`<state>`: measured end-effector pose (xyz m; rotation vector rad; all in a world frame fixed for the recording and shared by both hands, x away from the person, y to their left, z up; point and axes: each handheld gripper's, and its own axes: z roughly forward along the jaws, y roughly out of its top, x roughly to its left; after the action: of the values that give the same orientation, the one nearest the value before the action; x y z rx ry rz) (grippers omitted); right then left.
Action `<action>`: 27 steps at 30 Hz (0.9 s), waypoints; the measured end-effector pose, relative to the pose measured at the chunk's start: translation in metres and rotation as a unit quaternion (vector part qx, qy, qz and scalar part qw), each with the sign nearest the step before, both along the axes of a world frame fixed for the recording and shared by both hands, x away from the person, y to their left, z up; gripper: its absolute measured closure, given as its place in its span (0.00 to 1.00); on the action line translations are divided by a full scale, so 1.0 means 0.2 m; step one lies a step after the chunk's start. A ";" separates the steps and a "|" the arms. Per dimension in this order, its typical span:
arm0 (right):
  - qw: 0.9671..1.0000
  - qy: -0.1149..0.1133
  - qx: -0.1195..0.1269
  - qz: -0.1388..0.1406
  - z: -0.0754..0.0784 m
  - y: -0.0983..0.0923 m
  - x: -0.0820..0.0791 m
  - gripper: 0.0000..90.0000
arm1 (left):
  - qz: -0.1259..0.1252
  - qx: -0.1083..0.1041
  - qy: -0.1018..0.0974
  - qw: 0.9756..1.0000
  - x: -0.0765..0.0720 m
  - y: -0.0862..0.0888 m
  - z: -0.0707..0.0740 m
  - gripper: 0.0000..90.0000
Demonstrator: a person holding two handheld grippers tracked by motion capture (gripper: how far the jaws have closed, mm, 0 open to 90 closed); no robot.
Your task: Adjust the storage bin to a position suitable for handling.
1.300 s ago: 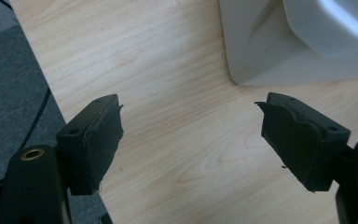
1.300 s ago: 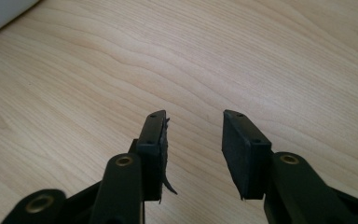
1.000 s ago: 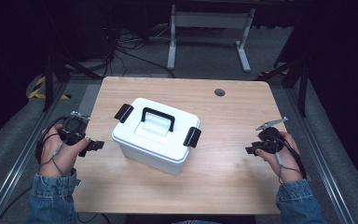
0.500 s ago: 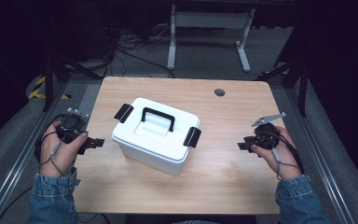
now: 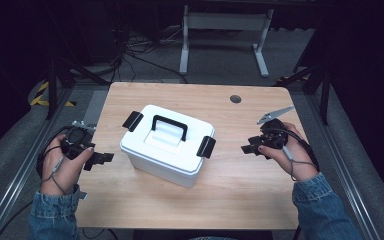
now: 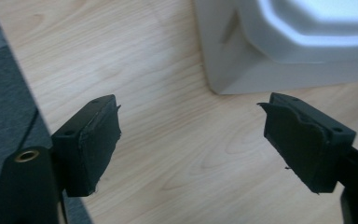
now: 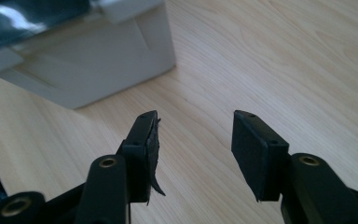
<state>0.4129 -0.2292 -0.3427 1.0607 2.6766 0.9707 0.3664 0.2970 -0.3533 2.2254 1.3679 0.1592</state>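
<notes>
A white lidded box (image 5: 166, 145) with a black handle (image 5: 170, 126) and two black side latches stands turned at an angle in the middle of the wooden table (image 5: 240, 190). My left gripper (image 5: 99, 159) hovers over the table's left edge, open, aimed at the box's near left corner (image 6: 223, 70). My right gripper (image 5: 248, 148) is to the right of the box, open with nothing between its jaws, facing the latch (image 5: 206, 146) side. The box wall (image 7: 98, 65) stands ahead of it, a short gap away.
A round cable hole (image 5: 235, 99) sits near the table's far right edge. Beyond the table are a white metal stand (image 5: 225, 25) and cables on the dark floor. Metal rails run along both sides of the table.
My right gripper has moved left, toward the box's right latch. My left gripper has shifted slightly down and stays near the left edge.
</notes>
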 end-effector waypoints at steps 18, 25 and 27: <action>0.998 -0.041 0.004 0.055 0.22 0.35 0.07 0.56 | 0.016 0.030 -0.027 0.999 -0.10 0.01 -0.01 0.26; 0.995 -0.045 0.023 0.082 0.26 0.47 0.10 0.56 | 0.022 0.034 -0.037 0.998 -0.11 0.01 -0.01 0.29; 0.995 -0.039 0.027 0.082 0.27 0.49 0.11 0.55 | 0.022 0.031 -0.039 0.999 -0.11 0.01 -0.01 0.30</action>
<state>0.4352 -0.1313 -0.2895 0.8036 2.7216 1.0942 0.3454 0.2987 -0.3557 2.2168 1.3880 0.3048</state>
